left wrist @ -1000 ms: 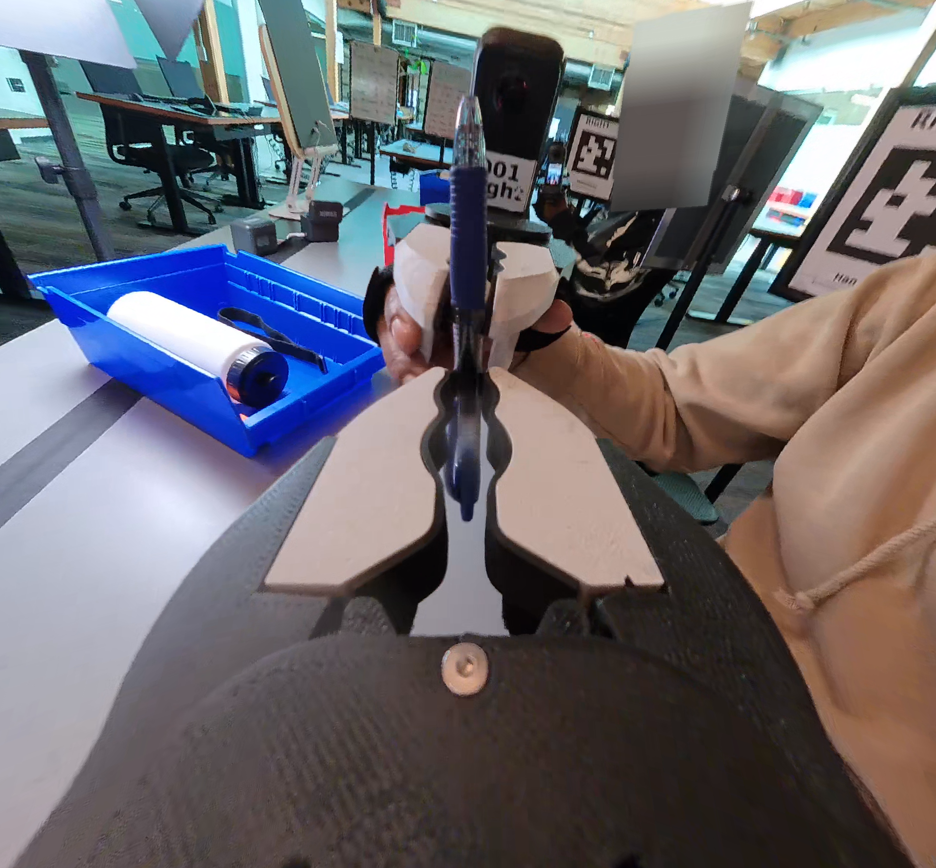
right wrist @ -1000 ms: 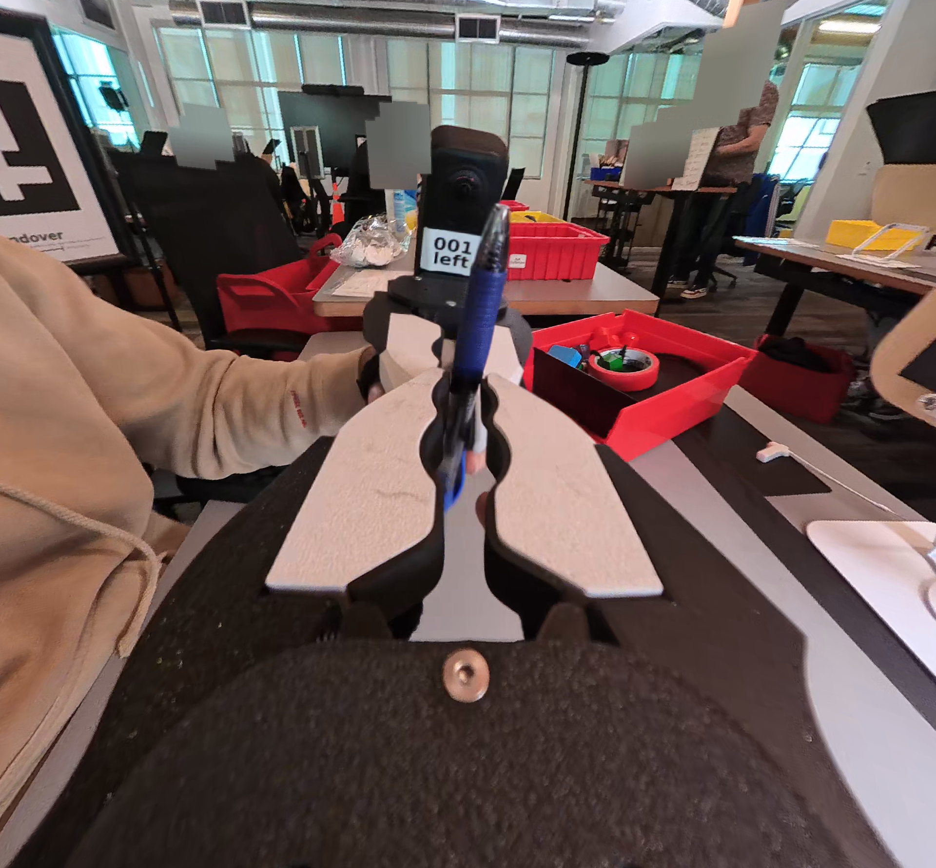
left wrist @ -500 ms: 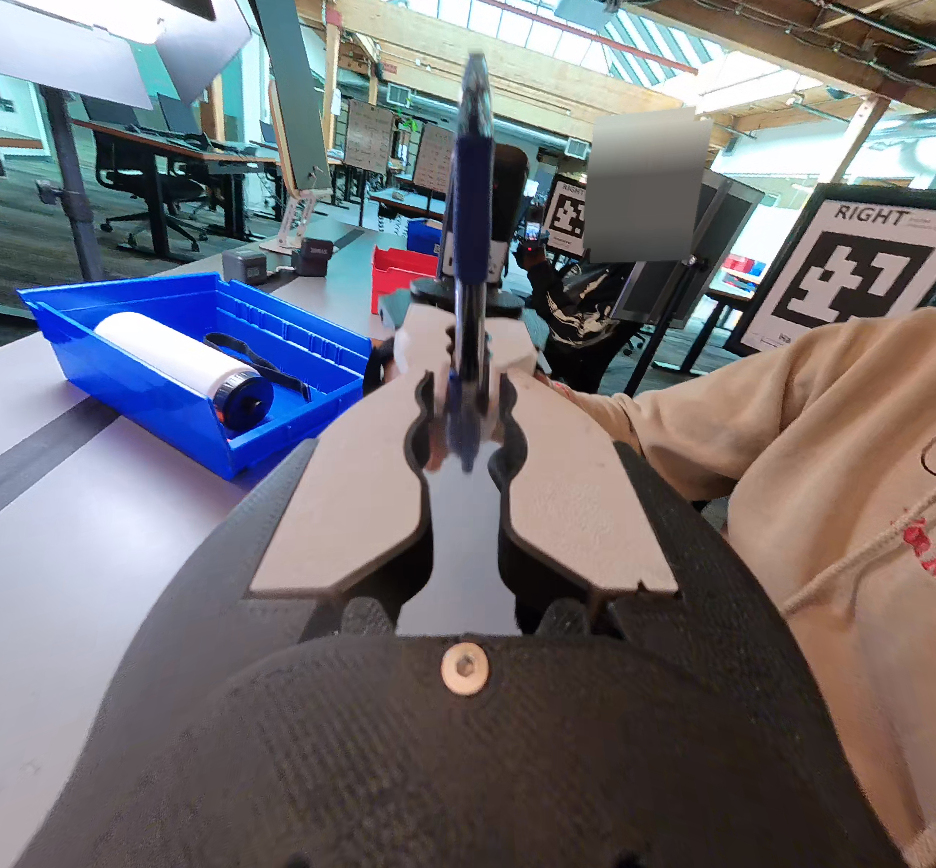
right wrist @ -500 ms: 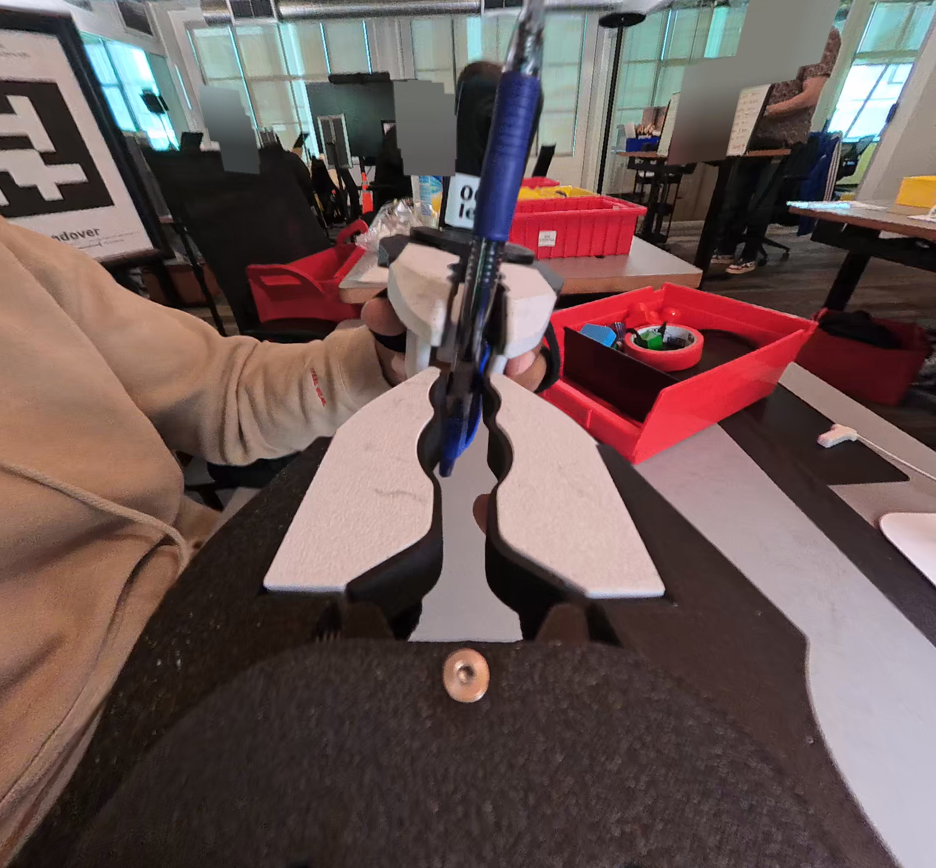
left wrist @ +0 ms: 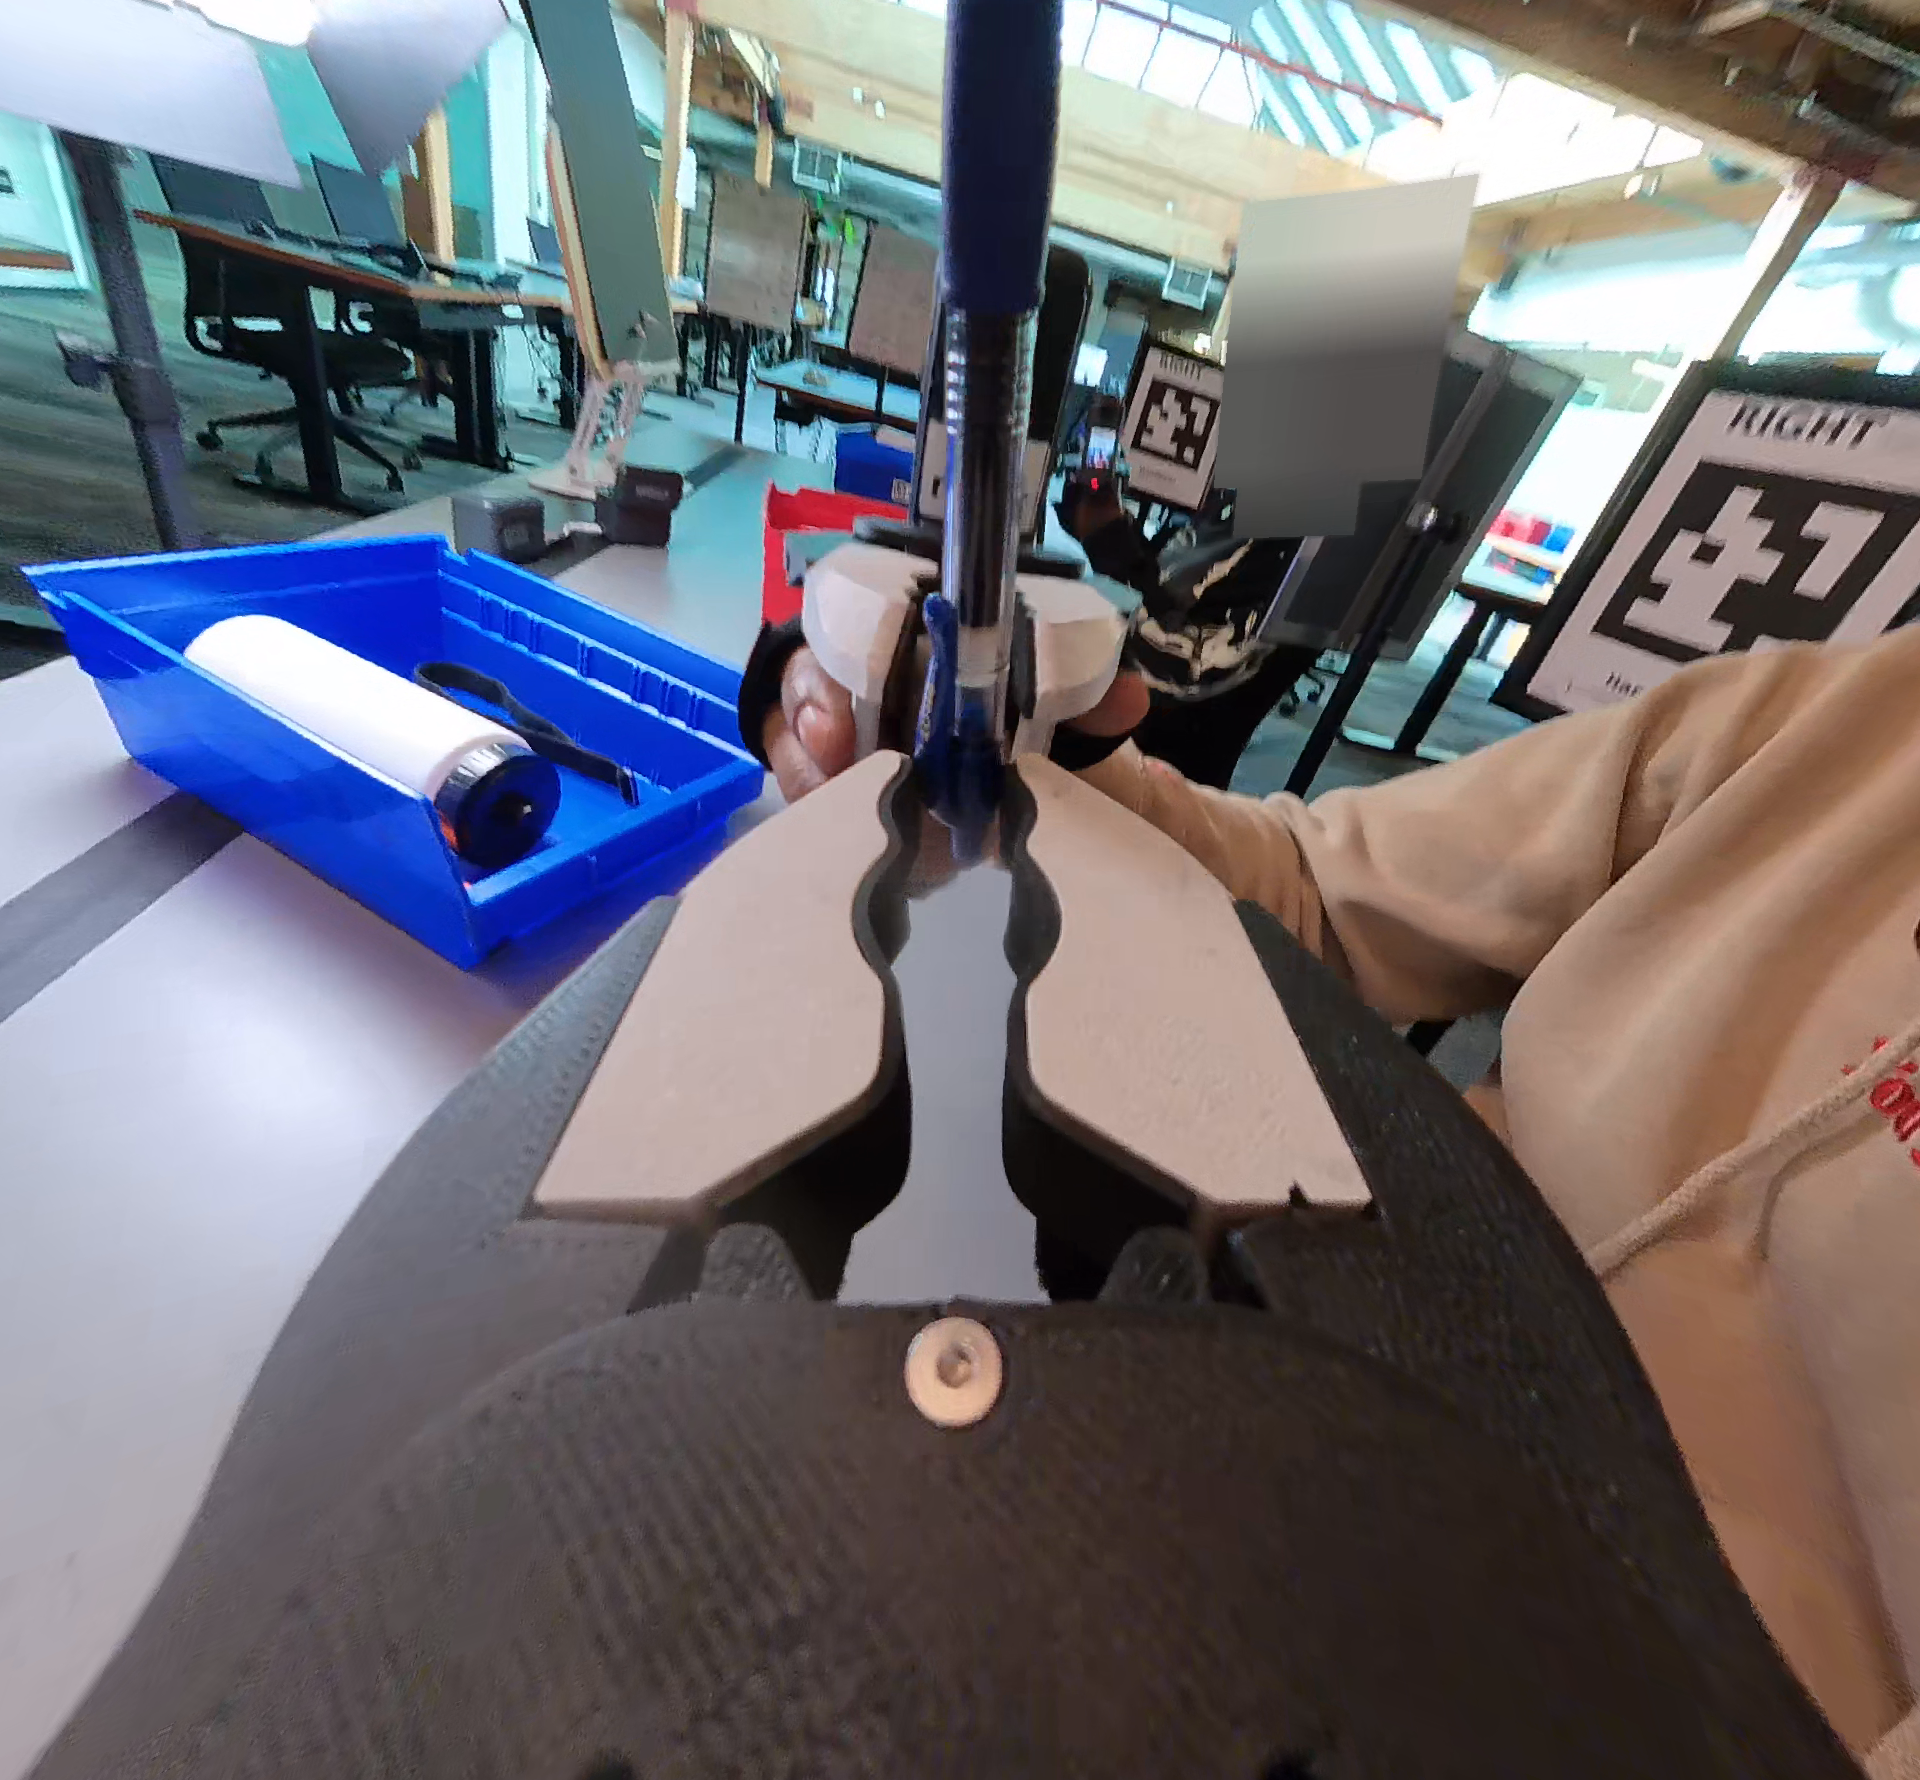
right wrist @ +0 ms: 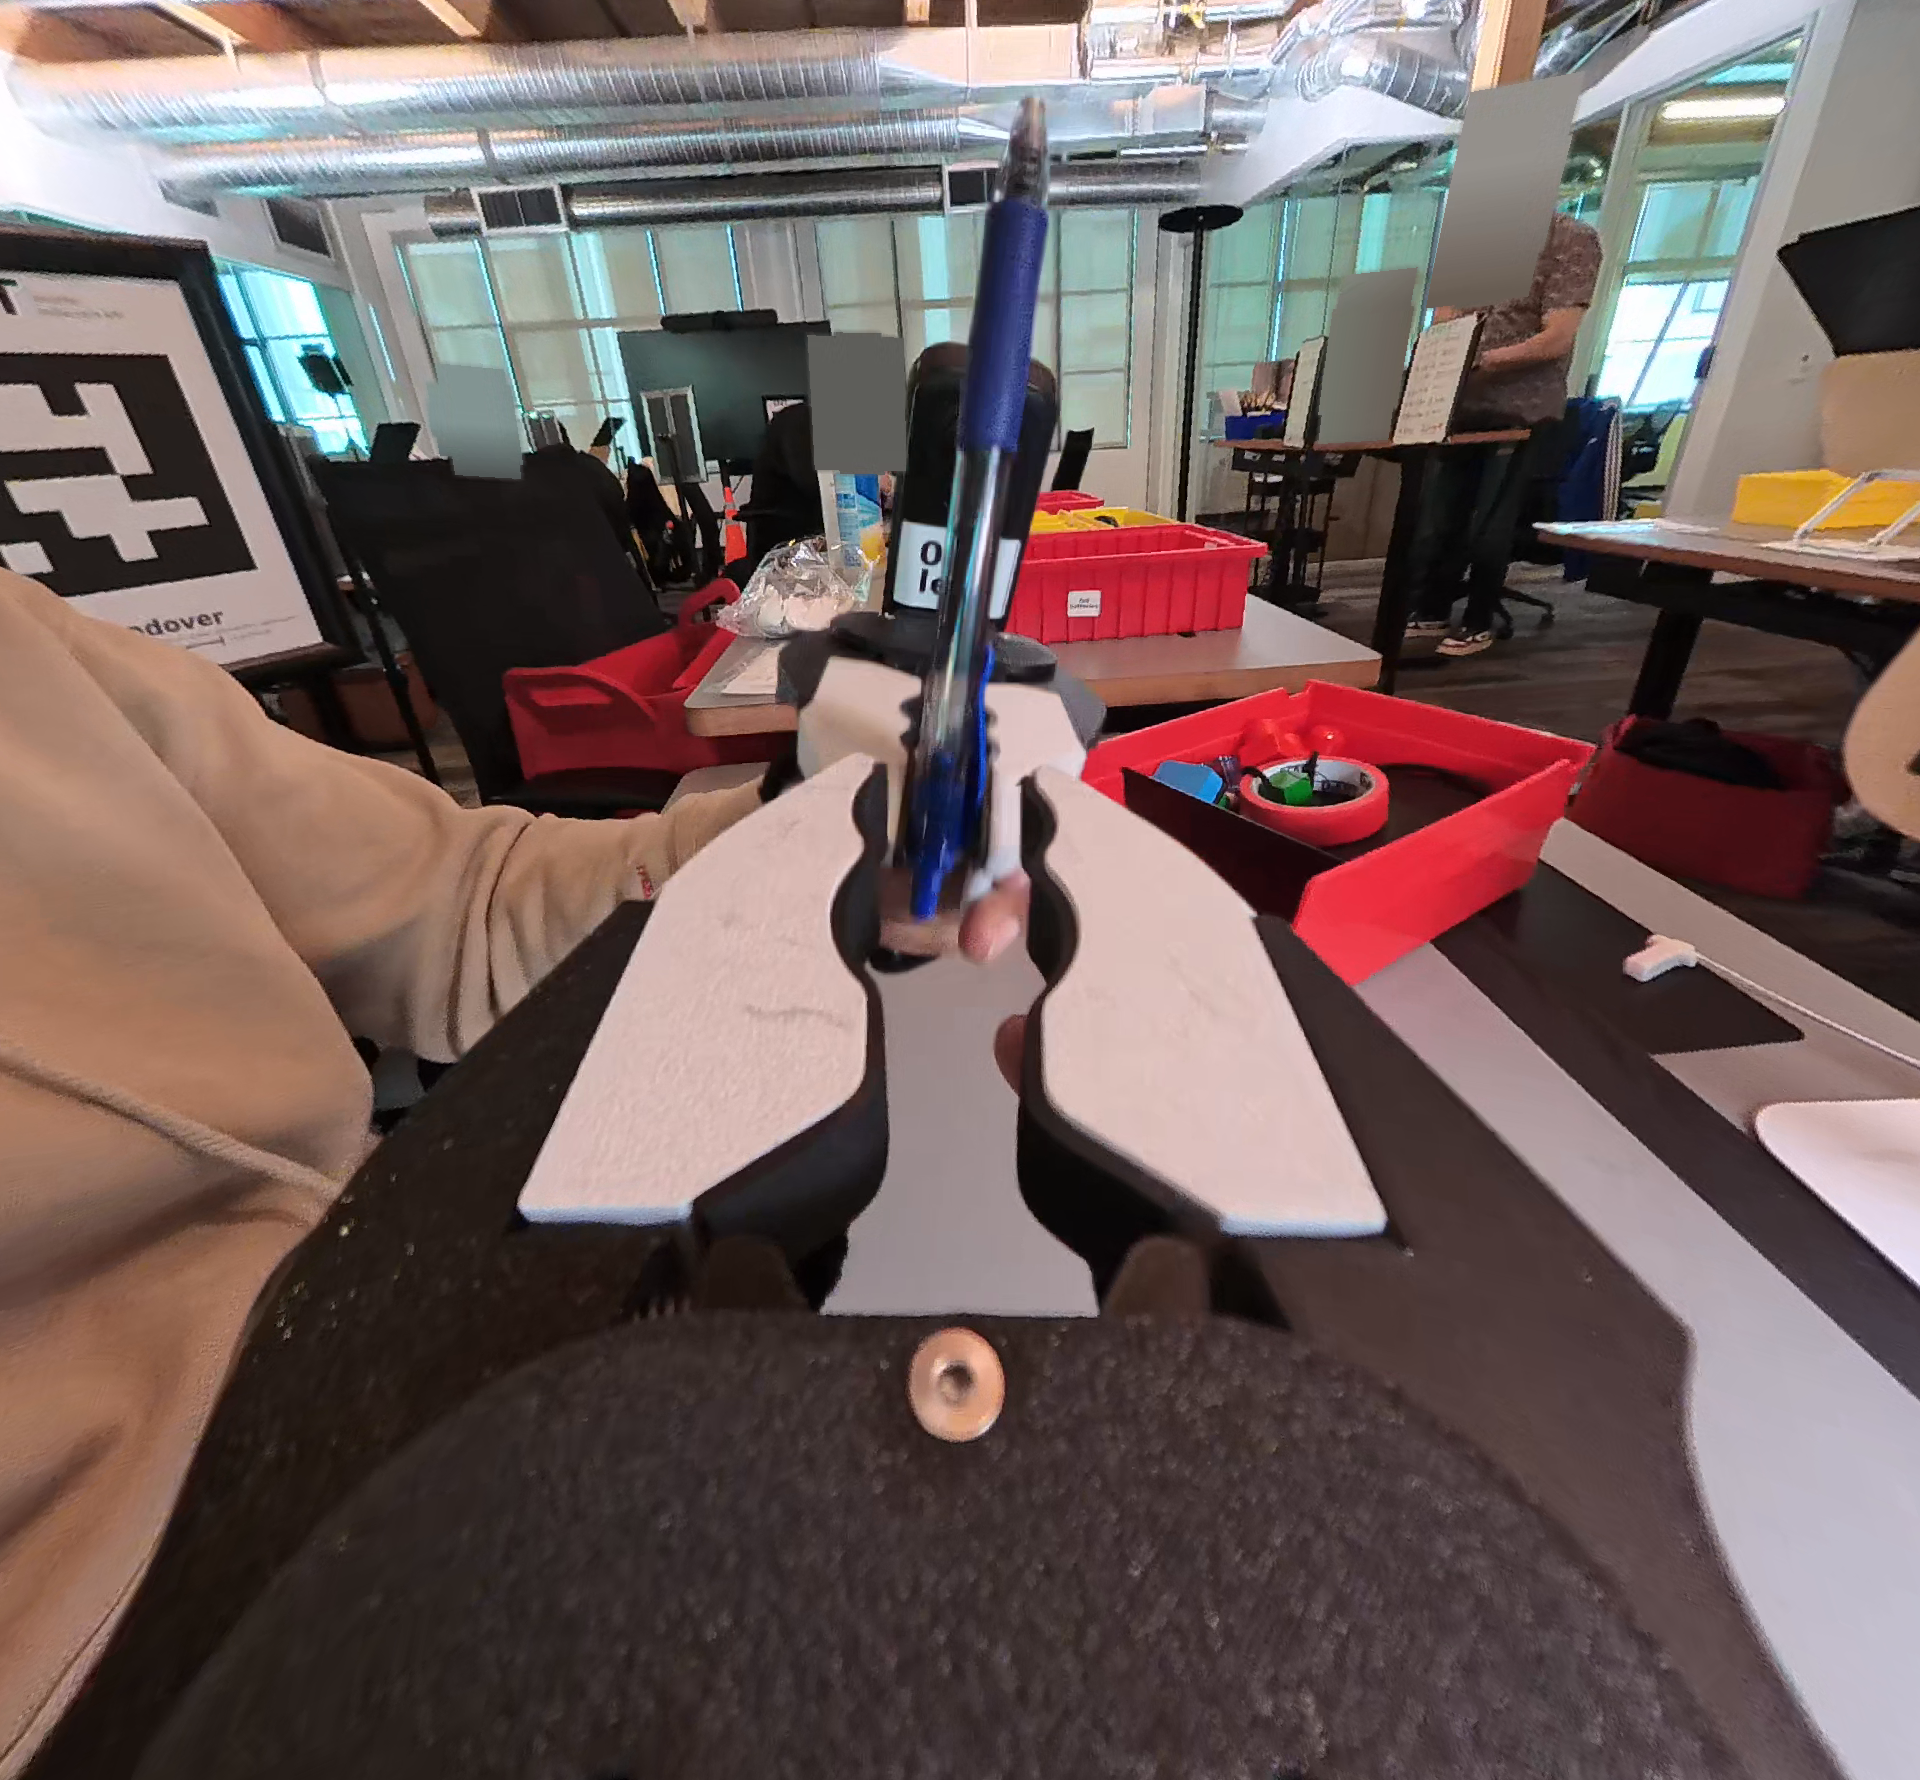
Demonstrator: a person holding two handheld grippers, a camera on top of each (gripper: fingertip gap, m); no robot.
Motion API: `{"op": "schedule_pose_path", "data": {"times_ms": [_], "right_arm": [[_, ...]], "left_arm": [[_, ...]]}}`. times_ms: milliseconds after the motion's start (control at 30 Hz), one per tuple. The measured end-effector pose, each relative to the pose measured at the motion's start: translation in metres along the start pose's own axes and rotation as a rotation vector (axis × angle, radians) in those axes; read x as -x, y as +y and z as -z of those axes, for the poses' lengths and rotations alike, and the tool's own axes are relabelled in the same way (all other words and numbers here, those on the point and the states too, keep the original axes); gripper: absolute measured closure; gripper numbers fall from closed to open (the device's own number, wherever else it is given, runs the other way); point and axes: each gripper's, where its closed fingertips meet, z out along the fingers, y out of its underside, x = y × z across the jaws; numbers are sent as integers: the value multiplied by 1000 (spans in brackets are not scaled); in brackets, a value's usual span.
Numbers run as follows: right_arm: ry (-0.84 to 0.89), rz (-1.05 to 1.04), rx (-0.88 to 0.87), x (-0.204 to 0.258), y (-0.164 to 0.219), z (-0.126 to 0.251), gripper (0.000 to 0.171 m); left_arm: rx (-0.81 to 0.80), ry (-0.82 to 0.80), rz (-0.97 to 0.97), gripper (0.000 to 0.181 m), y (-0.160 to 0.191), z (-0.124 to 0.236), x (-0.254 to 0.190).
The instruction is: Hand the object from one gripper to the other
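A blue pen (left wrist: 982,483) stands nearly upright between the two facing grippers. My left gripper (left wrist: 961,785) is shut on the pen's lower end, with the clip right at its fingertips. The pen's top runs out of the left wrist view. In the right wrist view the pen (right wrist: 977,504) leans away from the camera, and the left gripper (right wrist: 951,743) pinches it just beyond my right fingertips. My right gripper (right wrist: 951,780) is open. Its fingers stand apart on either side of the pen's lower end without touching it. The right gripper also shows in the left wrist view (left wrist: 966,629).
A blue bin (left wrist: 291,795) on the grey table (left wrist: 208,1055) holds a white roll (left wrist: 343,691) and a black strap. A red tray (right wrist: 1455,878) holds a red tape roll (right wrist: 1314,795) and small items. A beige sleeve (left wrist: 1558,847) fills the right side. The grippers are tip to tip, or close to it.
The right gripper's fingers have spread apart and let go of the pen. The pen now sits by its lower end at the left fingertips and stands steeper, towards the left camera.
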Motion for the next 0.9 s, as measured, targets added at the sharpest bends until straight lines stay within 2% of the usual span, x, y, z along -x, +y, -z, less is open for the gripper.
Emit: {"op": "schedule_pose_path", "data": {"times_ms": [200,333,433,467,533,633,767,900], "right_arm": [[25,42,82,-2,21,-11,151],[94,87,33,-3,16,-19,165],[125,116,47,-4,12,-18,166],[136,135,75,-5,12,-17,166],[170,196,137,-8,12,-11,166],[243,318,244,-16,5,10,166],[386,515,490,-36,10,49,166],[410,548,677,-44,34,61,166]], "left_arm": [[-91,-13,28,167,-14,8,4],[-109,-24,25,167,-15,5,5],[-117,-17,40,167,-17,6,4],[-109,-20,42,166,-16,6,4],[-102,-24,58,153,-17,11,6],[-105,-82,45,149,-26,35,20],[-46,-283,-129,152,-36,68,35],[146,-406,-341,155,-23,60,30]]}}
